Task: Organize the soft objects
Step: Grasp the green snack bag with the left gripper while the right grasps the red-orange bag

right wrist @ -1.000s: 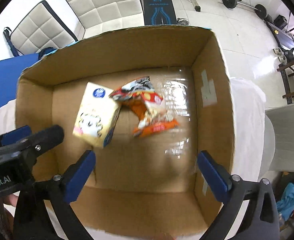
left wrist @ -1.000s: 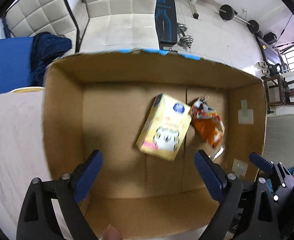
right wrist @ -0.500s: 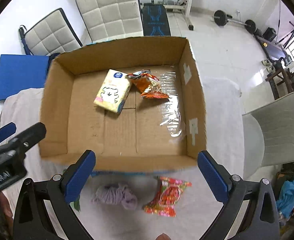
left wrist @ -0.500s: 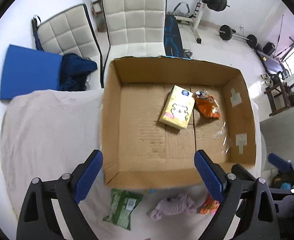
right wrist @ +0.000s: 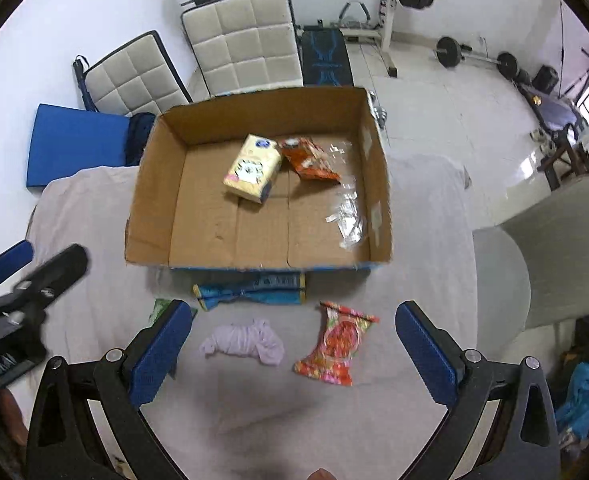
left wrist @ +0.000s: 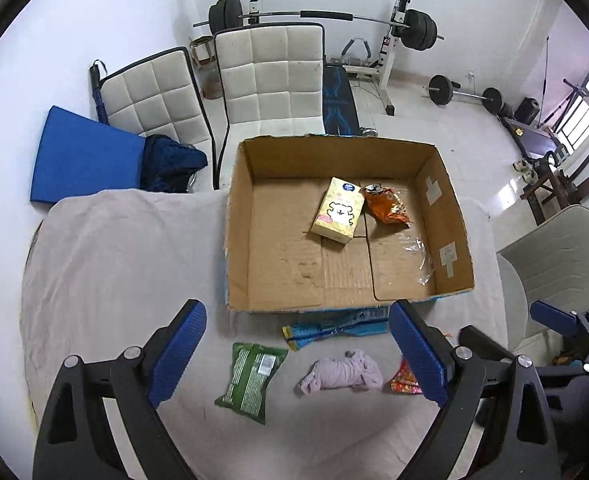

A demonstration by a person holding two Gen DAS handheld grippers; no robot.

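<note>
An open cardboard box sits on the cloth-covered table. Inside lie a yellow tissue pack and an orange snack bag. In front of the box lie a green snack bag, a lilac cloth, a red patterned packet and a blue-yellow packet. My left gripper is open and empty above the green bag and cloth. My right gripper is open and empty above the cloth and red packet.
Clear plastic film lies in the box's right side. Two white padded chairs and a blue mat stand behind the table. A grey chair is at the right. Weights and a bench sit on the floor beyond.
Both grippers have pulled back and up from over the box. The loose items in front of the box have come into view. Both stay open.
</note>
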